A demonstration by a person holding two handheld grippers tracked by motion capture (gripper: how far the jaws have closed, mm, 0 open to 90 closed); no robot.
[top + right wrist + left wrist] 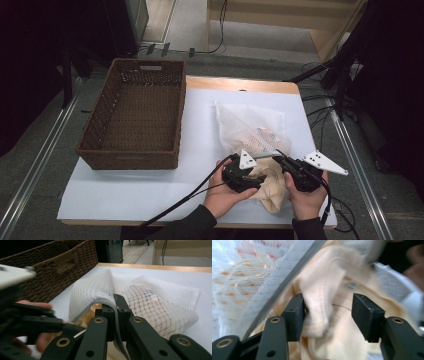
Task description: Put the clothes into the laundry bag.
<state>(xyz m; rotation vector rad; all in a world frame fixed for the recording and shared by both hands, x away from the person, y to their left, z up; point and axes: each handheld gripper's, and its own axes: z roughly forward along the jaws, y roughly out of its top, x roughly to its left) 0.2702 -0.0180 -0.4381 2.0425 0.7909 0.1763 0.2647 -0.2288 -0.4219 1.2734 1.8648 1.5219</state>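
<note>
- Two tongs work side by side at the lower centre of the high view, each in one of the person's hands, over the near end of a white mesh laundry bag (252, 131) that lies on the white surface (150, 190).
- Left tongs (248, 177): in the left gripper view the jaws stand partly apart with a fold of cream cloth (322, 307) between them; the left pad touches the fold, the right pad stands clear of it, so nothing is clamped.
- Right tongs (115, 308): in the right gripper view the jaws are pressed together on the bag's grey zipper edge (103, 302), which is raised off the surface.
- Cream cloth bulges out of the bag's mouth at the lower centre of the high view, between the two hands.
- Coloured items show through the mesh in the rest of the bag, right of centre in the right gripper view.
- One brown wicker basket (95, 145) stands at the left of the high view, just beside the bag, partly on the surface.
</note>
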